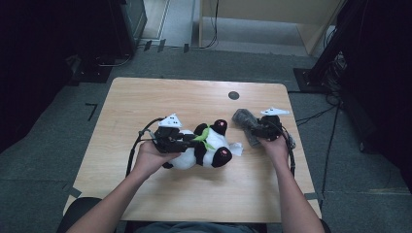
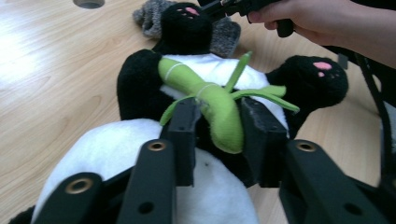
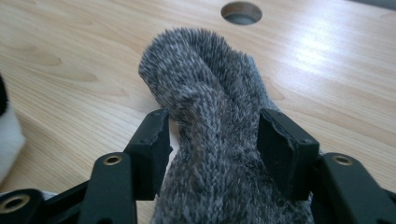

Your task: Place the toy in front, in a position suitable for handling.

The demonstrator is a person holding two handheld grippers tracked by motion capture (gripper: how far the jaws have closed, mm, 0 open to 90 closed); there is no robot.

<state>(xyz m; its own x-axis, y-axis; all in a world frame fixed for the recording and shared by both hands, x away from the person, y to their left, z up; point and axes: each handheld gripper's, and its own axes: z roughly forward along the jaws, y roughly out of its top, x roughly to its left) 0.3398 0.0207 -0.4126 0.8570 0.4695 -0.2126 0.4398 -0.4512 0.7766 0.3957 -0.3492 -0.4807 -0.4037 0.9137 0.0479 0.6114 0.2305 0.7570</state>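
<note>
No text, label, brand, number or sign can be read on anything pictured here.

Looking down from overhead across the wooden table (image 1: 145,97), plus two close jaw-level views, one over the plush panda (image 2: 205,84), one over the grey sock (image 3: 210,121), sharing both.

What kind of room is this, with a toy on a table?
Probably a lab or recording studio: a bare wooden table on grey carpet, cables trailing across the floor, and dark equipment stands around it.
</note>
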